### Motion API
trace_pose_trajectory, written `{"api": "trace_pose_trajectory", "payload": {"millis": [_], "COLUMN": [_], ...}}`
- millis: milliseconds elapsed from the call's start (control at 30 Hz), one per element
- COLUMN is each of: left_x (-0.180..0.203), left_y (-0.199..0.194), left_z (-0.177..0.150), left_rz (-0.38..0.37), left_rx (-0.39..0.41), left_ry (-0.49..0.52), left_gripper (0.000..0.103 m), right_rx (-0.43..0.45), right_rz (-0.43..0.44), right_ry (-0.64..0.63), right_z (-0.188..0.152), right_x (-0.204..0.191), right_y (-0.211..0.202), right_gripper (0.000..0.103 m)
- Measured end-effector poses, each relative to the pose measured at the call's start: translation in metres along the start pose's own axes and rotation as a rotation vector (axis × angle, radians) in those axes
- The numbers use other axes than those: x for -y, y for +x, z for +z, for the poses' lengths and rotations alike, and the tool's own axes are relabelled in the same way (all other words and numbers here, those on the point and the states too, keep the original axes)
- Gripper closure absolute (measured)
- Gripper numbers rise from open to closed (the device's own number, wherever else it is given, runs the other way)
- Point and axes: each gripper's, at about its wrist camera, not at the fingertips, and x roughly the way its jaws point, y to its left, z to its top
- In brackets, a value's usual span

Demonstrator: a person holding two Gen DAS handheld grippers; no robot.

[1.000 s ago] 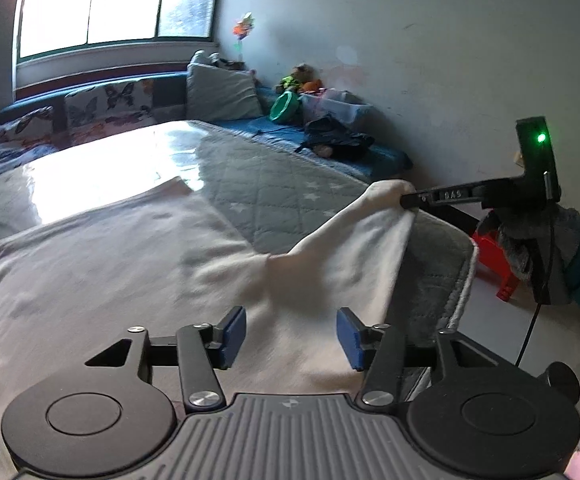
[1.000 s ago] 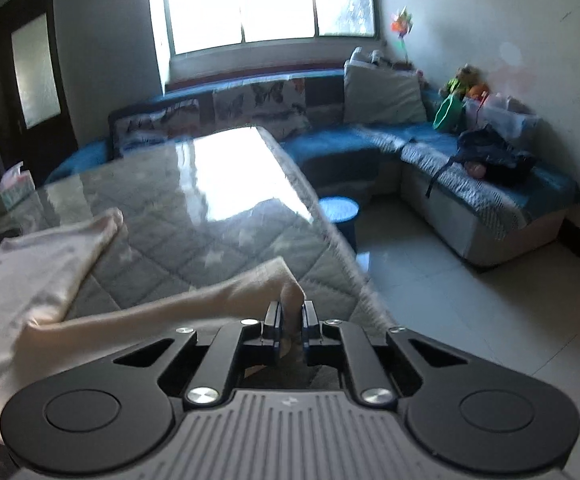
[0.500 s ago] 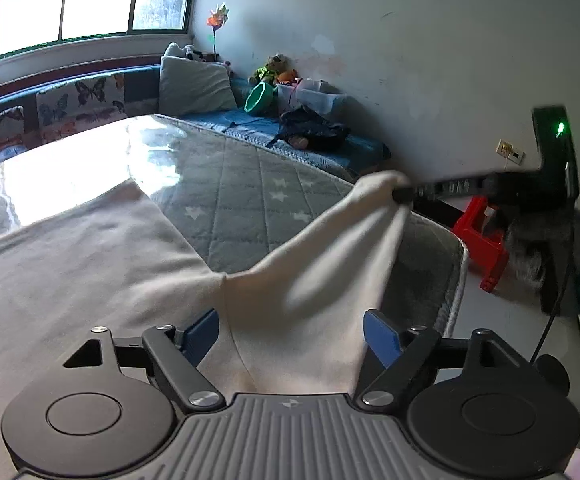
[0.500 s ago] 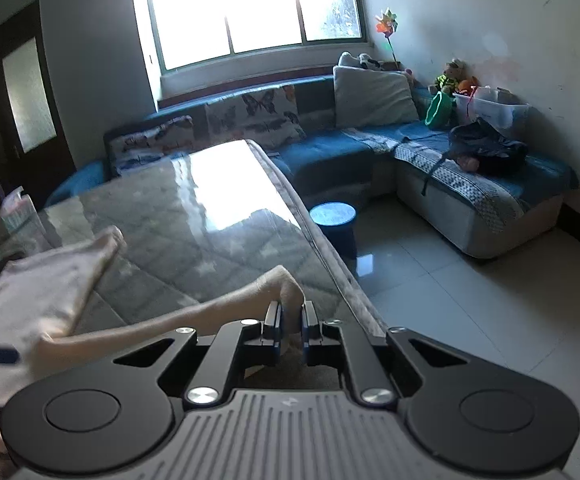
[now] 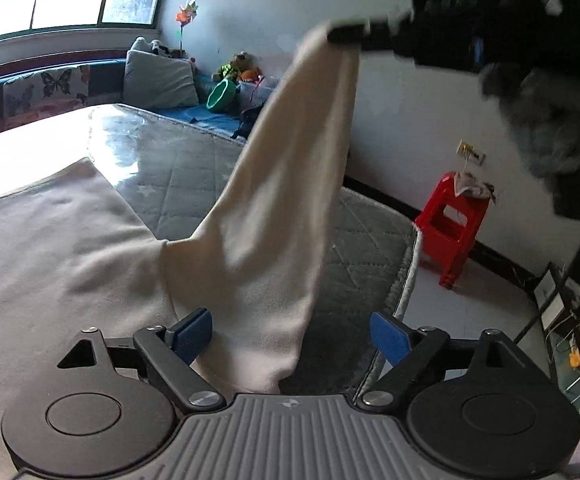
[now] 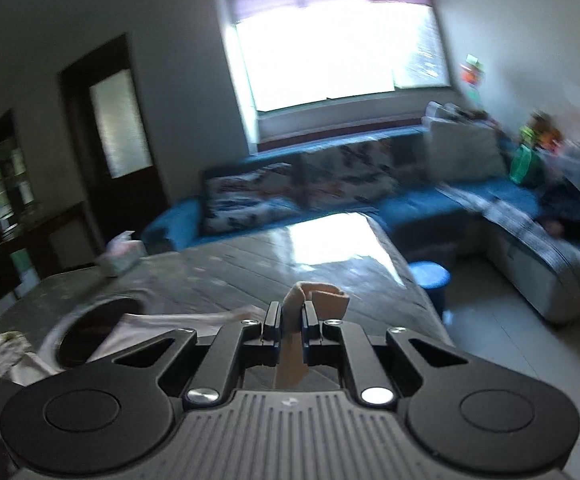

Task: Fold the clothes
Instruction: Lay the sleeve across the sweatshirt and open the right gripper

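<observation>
A cream garment [image 5: 70, 240] lies spread on the grey quilted table cover [image 5: 178, 168]. One sleeve [image 5: 290, 180] rises steeply from it to my right gripper [image 5: 331, 34], which is shut on the cuff high at the upper right. In the right wrist view the cuff [image 6: 315, 296] sticks out past the closed right gripper [image 6: 291, 312]. My left gripper [image 5: 290, 320] sits low at the sleeve's base. Its jaws are opening; the sleeve hangs between the blue pads [image 5: 192, 334], and neither pad presses on it.
A gloved hand [image 5: 549, 120] holds the right gripper. A red stool [image 5: 449, 220] stands on the floor past the table's right edge. A blue sofa [image 6: 449, 200] runs along the far walls, and a blue stool [image 6: 429, 276] stands by the table. A tissue box [image 6: 122, 254] sits at the far left.
The right gripper has risen sharply, pulling the sleeve up from the table. The left gripper's jaws have spread wider around the sleeve's base.
</observation>
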Motion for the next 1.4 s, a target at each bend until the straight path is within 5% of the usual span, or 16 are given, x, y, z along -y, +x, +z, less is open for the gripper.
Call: {"api": "trace_pose_trajectory", "payload": {"millis": [167, 367, 533, 700, 933, 1100, 1200, 1400], "left_x": [-0.013, -0.046, -0.066, -0.075, -0.078, -0.084, -0.09, -0.095], "left_y": [-0.053, -0.134, -0.176, -0.187, -0.175, -0.158, -0.149, -0.141], "left_z": [-0.004, -0.035, -0.065, -0.082, -0.07, -0.059, -0.056, -0.053], "left_rz": [0.036, 0.214, 0.359, 0.41, 0.415, 0.423, 0.44, 0.479], "left_rx": [0.124, 0.235, 0.262, 0.281, 0.265, 0.241, 0.225, 0.177], "left_ry": [-0.057, -0.203, -0.317, -0.407, -0.383, -0.362, -0.362, -0.33], "left_gripper": [0.014, 0.014, 0.014, 0.015, 0.024, 0.042, 0.042, 0.042], "right_rx": [-0.01, -0.078, -0.21, -0.342, -0.366, -0.345, -0.359, -0.366], "right_rz": [0.127, 0.317, 0.465, 0.529, 0.502, 0.353, 0.249, 0.229], "right_ry": [-0.115, -0.228, -0.303, -0.339, -0.339, -0.334, -0.315, -0.292], "right_z": [0.025, 0.024, -0.007, -0.047, -0.066, -0.064, -0.067, -0.068], "right_x": [-0.057, -0.129, -0.188, -0.219, -0.192, -0.146, -0.109, -0.079], "right_y": [0.007, 0.045, 0.088, 0.127, 0.108, 0.096, 0.097, 0.107], "right_gripper": [0.095, 0.095, 0.094, 0.089, 0.079, 0.079, 0.079, 0.079]}}
